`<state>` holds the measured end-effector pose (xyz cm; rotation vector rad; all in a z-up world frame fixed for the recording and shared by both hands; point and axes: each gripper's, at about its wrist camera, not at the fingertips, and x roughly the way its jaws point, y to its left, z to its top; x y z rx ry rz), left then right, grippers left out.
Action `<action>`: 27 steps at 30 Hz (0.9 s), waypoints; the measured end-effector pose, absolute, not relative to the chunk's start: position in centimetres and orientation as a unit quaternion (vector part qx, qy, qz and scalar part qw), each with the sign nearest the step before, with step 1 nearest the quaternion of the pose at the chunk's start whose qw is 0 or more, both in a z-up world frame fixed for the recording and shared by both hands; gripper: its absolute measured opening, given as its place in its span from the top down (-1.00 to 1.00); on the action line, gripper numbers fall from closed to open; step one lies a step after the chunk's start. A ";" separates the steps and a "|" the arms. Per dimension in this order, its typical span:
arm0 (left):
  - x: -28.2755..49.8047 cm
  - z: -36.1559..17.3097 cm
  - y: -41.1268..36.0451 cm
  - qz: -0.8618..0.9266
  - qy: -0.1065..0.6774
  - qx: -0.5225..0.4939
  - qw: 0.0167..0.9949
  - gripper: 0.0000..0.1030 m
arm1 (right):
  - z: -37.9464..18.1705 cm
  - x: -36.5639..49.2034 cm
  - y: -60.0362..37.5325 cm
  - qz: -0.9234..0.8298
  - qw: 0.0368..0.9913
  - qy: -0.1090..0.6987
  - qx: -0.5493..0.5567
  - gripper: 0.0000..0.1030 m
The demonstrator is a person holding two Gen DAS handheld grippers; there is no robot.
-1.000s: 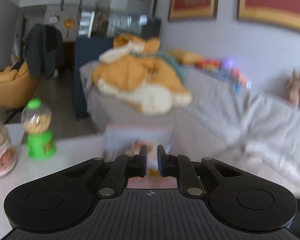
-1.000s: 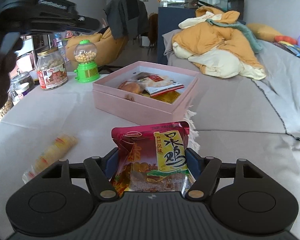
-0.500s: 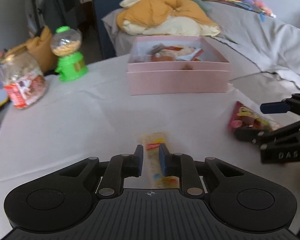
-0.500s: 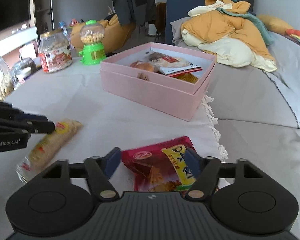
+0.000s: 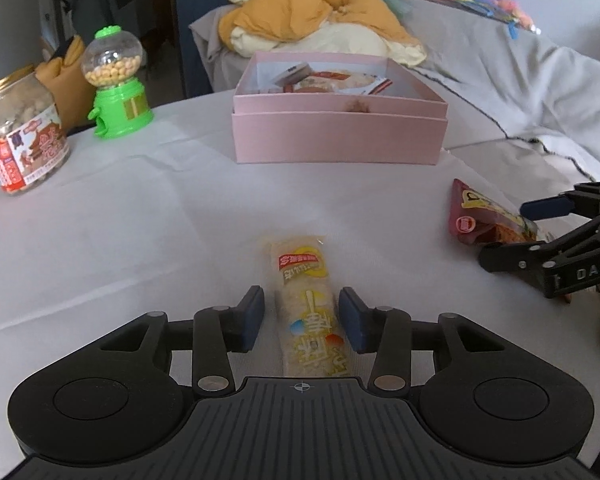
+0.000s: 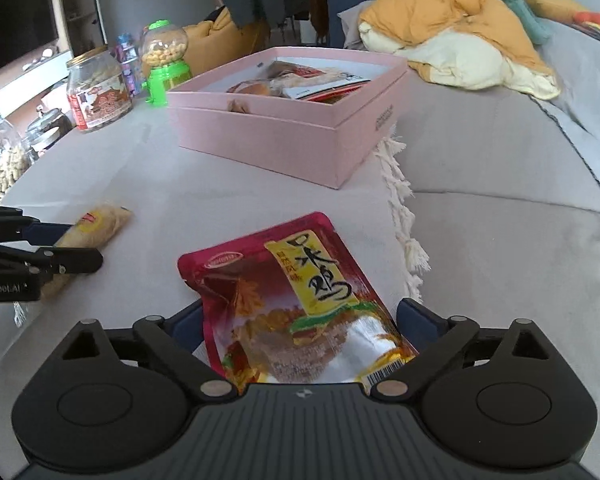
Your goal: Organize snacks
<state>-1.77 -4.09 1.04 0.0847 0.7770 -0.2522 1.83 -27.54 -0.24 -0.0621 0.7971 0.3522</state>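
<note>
A long yellow-and-clear snack bar [image 5: 306,308] lies on the white tablecloth between the open fingers of my left gripper [image 5: 302,320]; the pads stand apart from it on both sides. A red snack pouch [image 6: 300,304] lies flat between the open fingers of my right gripper [image 6: 300,320]. The pouch [image 5: 484,216] and the right gripper [image 5: 556,240] also show at the right of the left wrist view. The snack bar [image 6: 92,232] and the left gripper [image 6: 40,248] show at the left of the right wrist view. An open pink box [image 5: 340,136] with several snacks inside stands farther back.
A green gumball dispenser [image 5: 116,84] and a jar of nuts [image 5: 20,136] stand at the back left. More glass jars [image 6: 0,160] line the table's left edge. A grey sofa [image 6: 520,208] with a heap of orange and cream clothes [image 6: 460,28] lies right and behind.
My left gripper came down from pointing at the sofa, opened, and now straddles the snack bar. My right gripper lowered the pouch to the table and opened wider around it.
</note>
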 end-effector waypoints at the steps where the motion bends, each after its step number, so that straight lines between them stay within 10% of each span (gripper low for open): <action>1: -1.8 1.0 -4.0 -0.122 0.375 0.036 0.918 0.09 | -0.3 1.9 -27.3 0.173 0.906 0.384 -0.037 -0.85; 6: -2.1 0.9 -4.2 -0.118 0.368 0.036 0.922 0.09 | 0.8 2.5 -27.3 0.170 0.907 0.383 -0.033 -0.42; 21: -2.5 1.7 -3.8 -0.137 0.356 0.007 0.924 0.35 | 5.2 -1.4 -26.7 0.187 0.928 0.321 -0.030 -0.37; 27: 1.4 9.6 -6.5 -0.191 0.232 0.009 0.954 0.35 | 5.4 -1.7 -26.6 0.180 0.931 0.314 -0.047 -0.37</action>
